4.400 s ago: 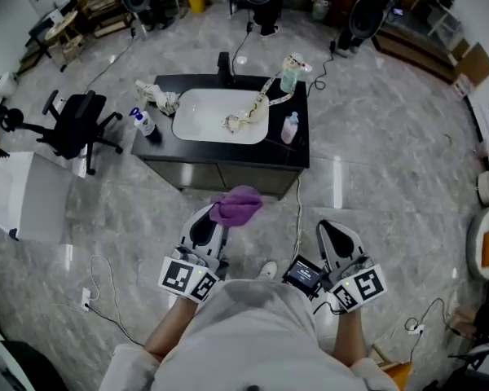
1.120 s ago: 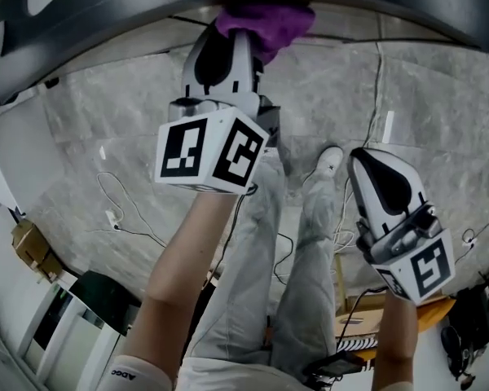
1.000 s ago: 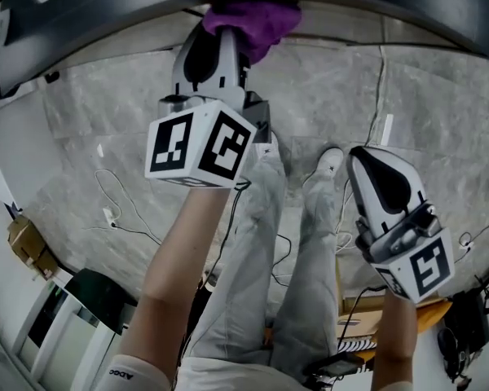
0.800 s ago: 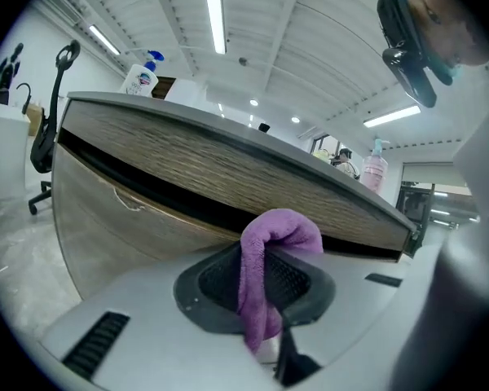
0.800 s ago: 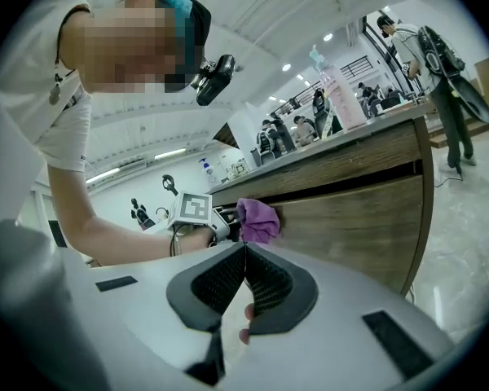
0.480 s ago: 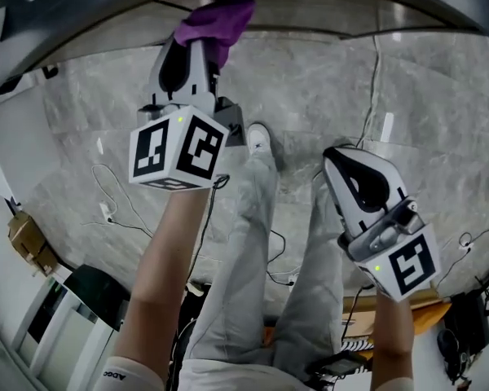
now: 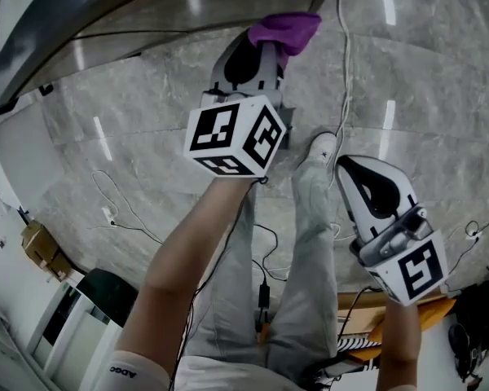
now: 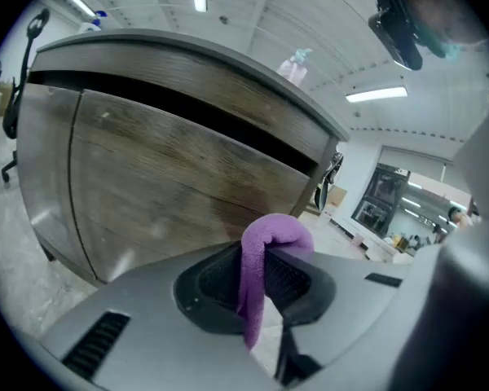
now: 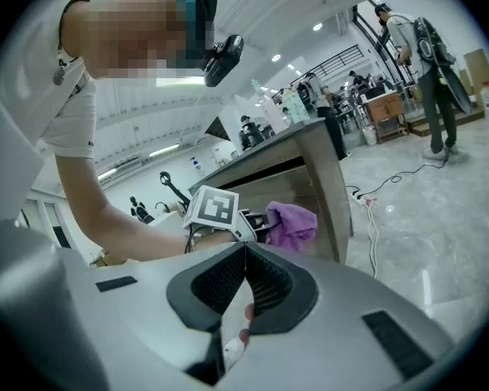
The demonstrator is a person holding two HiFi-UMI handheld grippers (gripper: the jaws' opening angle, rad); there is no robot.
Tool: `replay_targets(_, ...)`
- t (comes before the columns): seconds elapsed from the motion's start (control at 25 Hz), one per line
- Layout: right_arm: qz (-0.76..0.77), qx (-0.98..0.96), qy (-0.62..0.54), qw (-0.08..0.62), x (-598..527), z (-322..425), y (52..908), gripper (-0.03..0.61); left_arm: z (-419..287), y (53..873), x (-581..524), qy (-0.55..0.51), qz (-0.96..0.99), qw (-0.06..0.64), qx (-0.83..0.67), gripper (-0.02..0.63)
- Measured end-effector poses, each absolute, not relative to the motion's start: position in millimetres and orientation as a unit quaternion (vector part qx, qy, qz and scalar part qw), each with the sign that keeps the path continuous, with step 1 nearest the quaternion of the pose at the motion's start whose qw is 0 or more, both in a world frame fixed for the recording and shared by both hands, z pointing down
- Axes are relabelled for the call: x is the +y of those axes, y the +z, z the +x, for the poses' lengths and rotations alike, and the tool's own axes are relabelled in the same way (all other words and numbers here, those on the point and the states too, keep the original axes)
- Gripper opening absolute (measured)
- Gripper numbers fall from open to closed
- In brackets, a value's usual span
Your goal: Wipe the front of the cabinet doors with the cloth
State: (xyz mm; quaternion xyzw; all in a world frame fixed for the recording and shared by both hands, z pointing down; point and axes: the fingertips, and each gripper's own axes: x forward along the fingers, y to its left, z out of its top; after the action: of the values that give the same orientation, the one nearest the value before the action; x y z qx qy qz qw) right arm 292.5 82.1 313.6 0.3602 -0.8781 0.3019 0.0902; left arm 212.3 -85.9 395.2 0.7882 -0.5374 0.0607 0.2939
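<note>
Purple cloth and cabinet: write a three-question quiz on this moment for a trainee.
1. True or false: the right claw is shut with nothing between its jaws.
2. What is the left claw clamped on? A) a sponge B) the purple cloth C) a spray bottle
3. One word: which claw is nearer the cabinet?
Key: 1 true; 2 B; 3 left.
</note>
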Motion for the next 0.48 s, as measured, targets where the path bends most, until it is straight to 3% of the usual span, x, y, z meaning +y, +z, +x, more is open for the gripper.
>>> replay_targets(0.2,0.376,-0.870,0.308,0.083,93,333,325,0.026,258,402,-101,0.087,0.798,0.278,-0.527,0.049)
replay_targets(0.48,0.395,-0.854,0.330,0.080,92,356,341,0.026,258,413,-130,0.101,0.783,0.275,-0.549,0.049)
